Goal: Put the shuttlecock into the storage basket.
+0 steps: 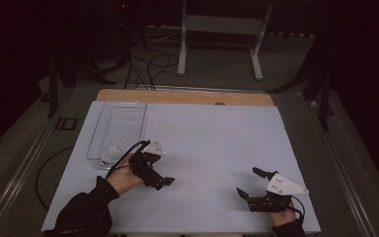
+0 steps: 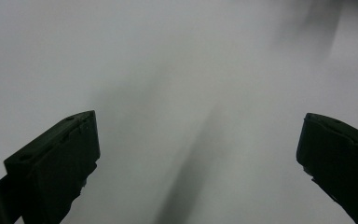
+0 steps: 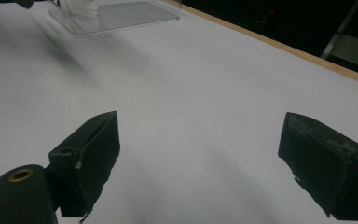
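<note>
Nearest to me, at the bottom edge of the high view, two dark sleeves come in, one low on the left and one at the right corner. My right hand [image 1: 282,218] holds the right tongs [image 1: 249,182] low over the near right part of the worktop [image 1: 217,148], with the grey three-cornered plate on top. Its two black jaws stand wide apart, pointing toward the left and away from me, with nothing between them. In the right gripper view I see the same: both jaws spread far to either side and bare white surface in the gap.

A little farther in and to the left, my left hand [image 1: 123,180] holds the left tongs [image 1: 164,181] over the worktop, angled toward the middle. A black cable loops up from it. In the left gripper view its jaws are also wide apart and hold nothing; between them lies plain white surface crossed by a soft dark shadow.

Just beyond the left tongs sits a clear plastic tray [image 1: 103,131], long and shallow, running away from me along the left side of the white sheet. Something small, pale and crumpled lies in its near end; I cannot tell what it is.

Farther back a strip of bare wood shows along the worktop's far edge. Beyond that, on the dim floor, are black cables and a pale metal stand [image 1: 222,24].
</note>
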`<state>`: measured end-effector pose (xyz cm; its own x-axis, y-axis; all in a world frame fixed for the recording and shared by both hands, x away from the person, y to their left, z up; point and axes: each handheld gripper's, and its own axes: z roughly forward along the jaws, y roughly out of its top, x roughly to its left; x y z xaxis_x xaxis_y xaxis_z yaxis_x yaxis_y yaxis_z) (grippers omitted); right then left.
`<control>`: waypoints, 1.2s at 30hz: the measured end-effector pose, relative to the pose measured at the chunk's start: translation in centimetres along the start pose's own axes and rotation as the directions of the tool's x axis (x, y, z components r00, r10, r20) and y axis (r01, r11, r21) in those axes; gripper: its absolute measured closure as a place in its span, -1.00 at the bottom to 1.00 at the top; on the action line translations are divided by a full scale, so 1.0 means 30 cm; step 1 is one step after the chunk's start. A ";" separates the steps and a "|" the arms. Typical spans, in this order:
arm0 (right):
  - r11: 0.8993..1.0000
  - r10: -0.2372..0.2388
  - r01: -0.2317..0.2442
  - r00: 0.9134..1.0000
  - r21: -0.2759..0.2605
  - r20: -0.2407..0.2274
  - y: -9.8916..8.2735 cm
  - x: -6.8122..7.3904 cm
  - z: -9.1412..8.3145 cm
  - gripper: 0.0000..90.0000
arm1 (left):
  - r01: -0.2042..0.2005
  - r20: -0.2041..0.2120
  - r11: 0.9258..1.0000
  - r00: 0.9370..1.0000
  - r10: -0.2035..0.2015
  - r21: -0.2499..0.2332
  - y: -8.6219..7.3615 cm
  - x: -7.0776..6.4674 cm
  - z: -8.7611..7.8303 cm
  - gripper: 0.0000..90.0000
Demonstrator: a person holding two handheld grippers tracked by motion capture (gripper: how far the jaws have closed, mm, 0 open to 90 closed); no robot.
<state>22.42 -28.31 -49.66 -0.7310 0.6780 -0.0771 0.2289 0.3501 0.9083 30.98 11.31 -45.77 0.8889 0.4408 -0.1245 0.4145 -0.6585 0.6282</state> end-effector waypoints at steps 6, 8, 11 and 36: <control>1.000 -0.001 0.001 1.000 0.001 -0.001 -0.001 -0.001 0.001 -0.72 | 0.010 -0.012 1.000 1.000 -0.010 0.005 -0.039 -0.005 0.015 -1.00; 1.000 -0.001 0.001 1.000 0.001 -0.001 0.000 0.000 0.000 -0.72 | 0.015 -0.013 1.000 1.000 -0.015 0.005 -0.051 -0.007 0.020 -1.00; 1.000 -0.001 0.001 1.000 0.002 0.000 0.001 0.000 -0.001 -0.72 | 0.015 -0.013 1.000 1.000 -0.015 0.003 -0.064 -0.007 0.024 -1.00; 1.000 -0.007 0.007 1.000 0.002 0.004 0.003 0.002 -0.001 -0.72 | 0.048 -0.028 0.999 0.998 -0.048 -0.015 -0.203 -0.035 0.008 -1.00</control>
<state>22.39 -28.26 -49.57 -0.7299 0.6782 -0.0852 0.2247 0.3559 0.9071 27.56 14.71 -49.66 0.8620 0.4891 -0.1330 0.4536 -0.6273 0.6330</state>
